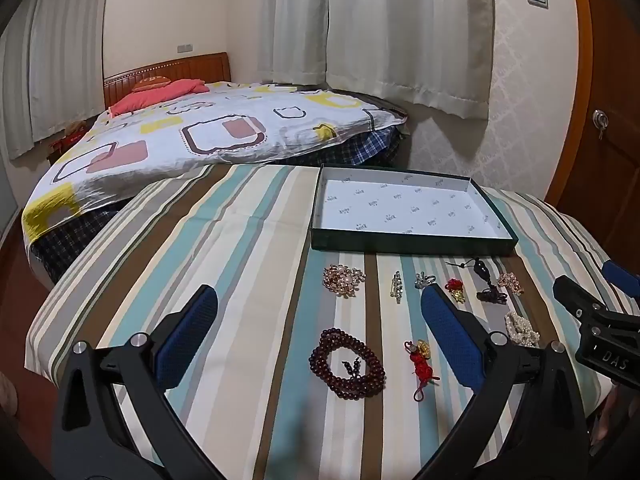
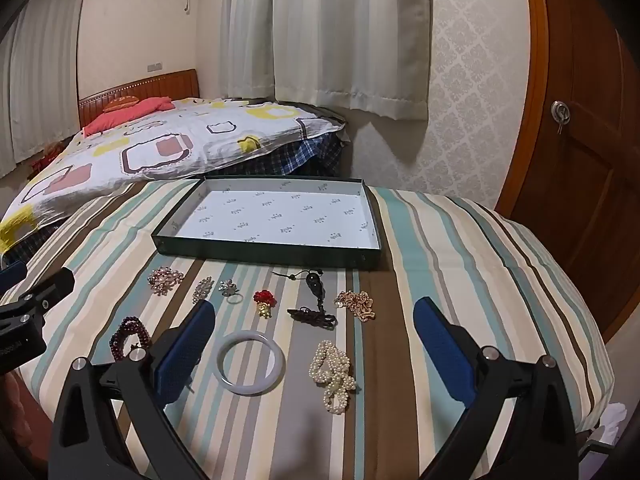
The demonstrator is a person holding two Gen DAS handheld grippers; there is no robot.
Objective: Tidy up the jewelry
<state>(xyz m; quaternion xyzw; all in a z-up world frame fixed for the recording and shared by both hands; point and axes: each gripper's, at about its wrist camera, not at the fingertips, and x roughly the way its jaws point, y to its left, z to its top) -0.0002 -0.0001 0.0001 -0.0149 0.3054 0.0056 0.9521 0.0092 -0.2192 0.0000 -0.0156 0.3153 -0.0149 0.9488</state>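
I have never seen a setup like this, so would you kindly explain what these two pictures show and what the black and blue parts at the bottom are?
These are two handheld grippers, one in each of a person's hands, each with a wide-angle camera looking forward along its two blue-padded fingers. One picture comes from the left gripper, the other from the right gripper; each also catches the other at its edge. Both are wide open and hold nothing.

They hover over a striped cloth. At the back stands a shallow green tray with nothing in it. In front lies jewelry: a brooch, a ring, a dark pendant, a gold chain, a white bangle, pearls, and dark red beads. Nothing has been put in the tray yet.
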